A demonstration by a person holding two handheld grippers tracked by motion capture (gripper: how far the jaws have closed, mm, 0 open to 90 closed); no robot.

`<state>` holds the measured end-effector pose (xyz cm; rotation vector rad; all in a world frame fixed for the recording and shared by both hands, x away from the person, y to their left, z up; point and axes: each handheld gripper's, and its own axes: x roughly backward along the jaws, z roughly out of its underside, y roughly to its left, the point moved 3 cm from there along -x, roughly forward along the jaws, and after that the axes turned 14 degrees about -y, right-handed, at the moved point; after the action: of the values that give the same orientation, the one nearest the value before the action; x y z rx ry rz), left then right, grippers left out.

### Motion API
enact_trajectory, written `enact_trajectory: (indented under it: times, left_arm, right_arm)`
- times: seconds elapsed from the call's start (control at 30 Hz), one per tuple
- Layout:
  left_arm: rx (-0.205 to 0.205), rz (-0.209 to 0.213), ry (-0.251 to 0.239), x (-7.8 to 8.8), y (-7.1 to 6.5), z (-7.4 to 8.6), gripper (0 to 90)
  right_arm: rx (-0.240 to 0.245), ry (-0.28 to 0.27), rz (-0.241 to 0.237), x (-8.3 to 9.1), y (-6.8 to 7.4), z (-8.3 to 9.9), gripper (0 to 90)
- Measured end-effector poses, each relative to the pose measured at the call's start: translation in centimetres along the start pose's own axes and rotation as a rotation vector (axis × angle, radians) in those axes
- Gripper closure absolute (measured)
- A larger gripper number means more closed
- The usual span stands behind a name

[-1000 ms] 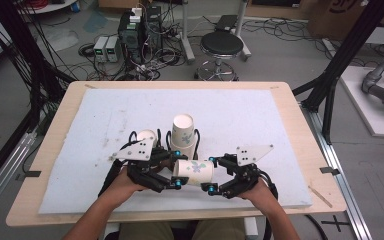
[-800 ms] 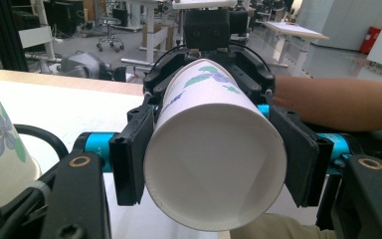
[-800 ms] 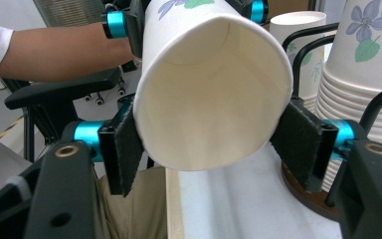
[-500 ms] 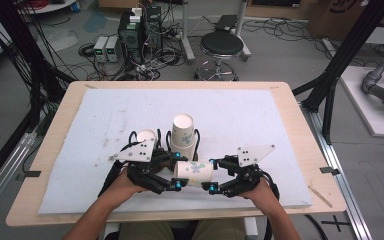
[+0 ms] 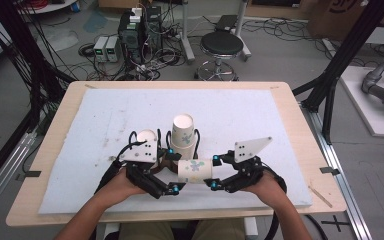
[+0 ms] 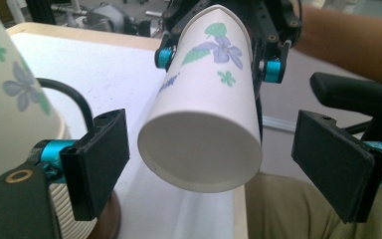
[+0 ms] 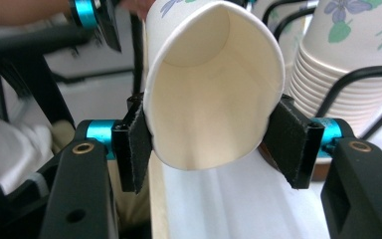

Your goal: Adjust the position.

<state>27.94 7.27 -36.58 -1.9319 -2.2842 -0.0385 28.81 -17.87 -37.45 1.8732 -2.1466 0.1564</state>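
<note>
Your right hand-held gripper is clamped on the rim end of the white paper cup with a blue-and-green flower print, squeezing its mouth slightly oval. Your left hand-held gripper has just been opening; its jaws now stand apart on either side of the cup's base, pads clear of it. The cup hangs on its side between the two, low in the middle of the high view, just below the upside-down stack of matching paper cups on the white-padded counter. The hand-over looks done: the cup is off the stack and in your right grip. Setting it down seems to remain.
</note>
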Motion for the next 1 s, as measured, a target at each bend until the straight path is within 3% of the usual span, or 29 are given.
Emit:
enact_trajectory:
  times: [0.43,1.0]
  left_arm:
    - [-0.028,0.003,0.119,-0.2,-0.1,-0.3,15.8]
    - [-0.058,0.021,0.267,-1.4,-0.1,-0.5,22.5]
  right_arm:
    - [0.118,0.232,-0.011,-1.2,0.4,-3.5,40.0]
    - [0.198,0.448,-0.004,-3.1,0.9,-4.8,39.4]
